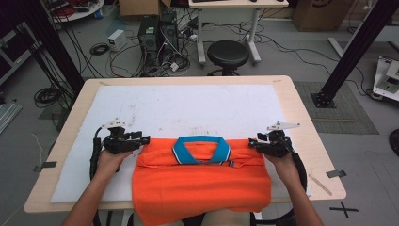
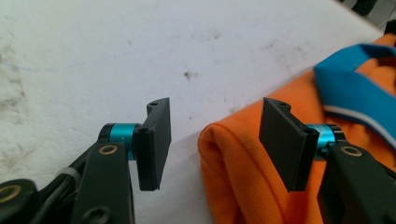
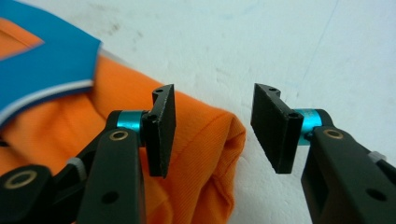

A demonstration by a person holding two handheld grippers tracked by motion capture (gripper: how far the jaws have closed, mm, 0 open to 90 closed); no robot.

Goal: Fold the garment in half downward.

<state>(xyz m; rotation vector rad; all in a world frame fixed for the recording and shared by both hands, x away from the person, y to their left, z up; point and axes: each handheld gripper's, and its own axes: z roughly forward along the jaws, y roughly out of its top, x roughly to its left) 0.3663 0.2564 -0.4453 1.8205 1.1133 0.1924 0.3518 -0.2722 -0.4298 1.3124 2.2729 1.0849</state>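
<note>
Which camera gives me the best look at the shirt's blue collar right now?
The high view: the blue collar shows whole, lying flat and centred on the folded orange shirt. The left gripper view catches only one collar wing at its right edge; the right gripper view shows a blurred wing at upper left.

Orange polo shirt (image 1: 202,181), blue collar (image 1: 201,149), folded flat, hem overhanging table's near edge.

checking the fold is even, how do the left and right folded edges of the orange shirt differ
The left folded edge lies between the left gripper jaws, nearer the far jaw. The right folded edge lies between the right gripper jaws, nearer the inner jaw. In the high view the left edge sits further in from the table side than the right. Both are rounded, untouched, with jaws open.
</note>
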